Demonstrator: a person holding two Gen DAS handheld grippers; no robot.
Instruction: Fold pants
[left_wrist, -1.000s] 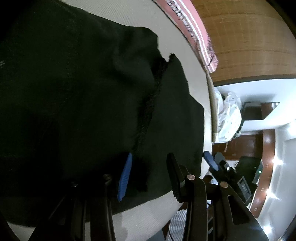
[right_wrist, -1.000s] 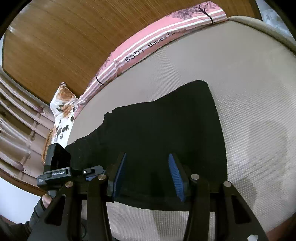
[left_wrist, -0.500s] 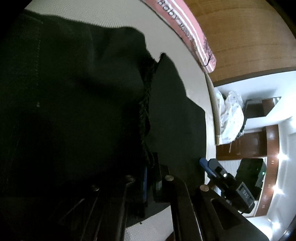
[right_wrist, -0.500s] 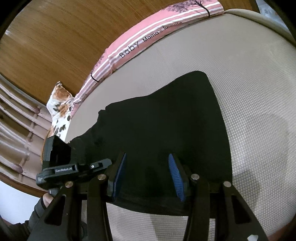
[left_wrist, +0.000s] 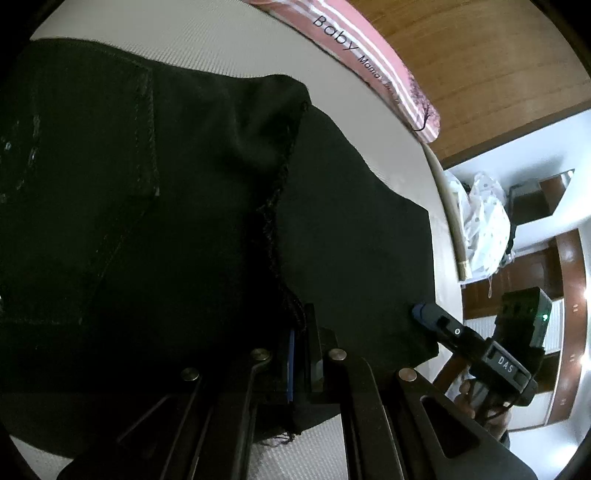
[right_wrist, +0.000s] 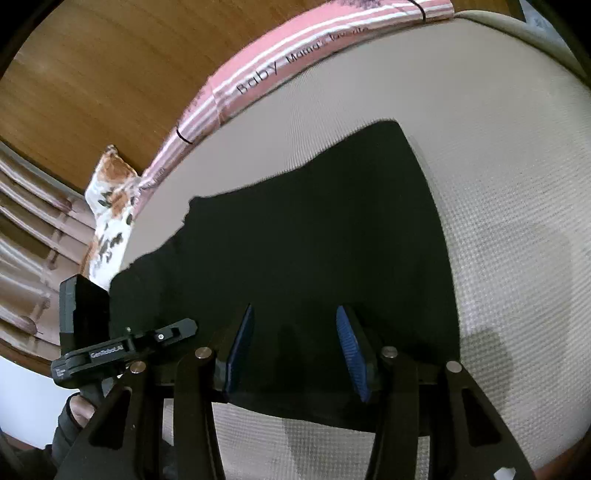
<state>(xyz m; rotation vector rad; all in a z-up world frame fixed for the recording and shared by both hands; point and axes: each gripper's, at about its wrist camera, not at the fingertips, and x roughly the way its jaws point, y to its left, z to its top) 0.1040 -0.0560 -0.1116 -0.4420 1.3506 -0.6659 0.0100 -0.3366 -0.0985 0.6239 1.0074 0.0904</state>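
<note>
Left gripper (left_wrist: 300, 354) pinches the seam edge of the black pants (left_wrist: 147, 221); right gripper (right_wrist: 297, 350) hovers spread above their near hem; pants lie flat on the mattress (right_wrist: 498, 184) ahead.

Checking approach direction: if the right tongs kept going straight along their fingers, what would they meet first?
The right tongs, jaws open, point at the black fabric pants lying flat on the beige textured mattress. They would likely meet the pants first, though depth is unclear.
</note>
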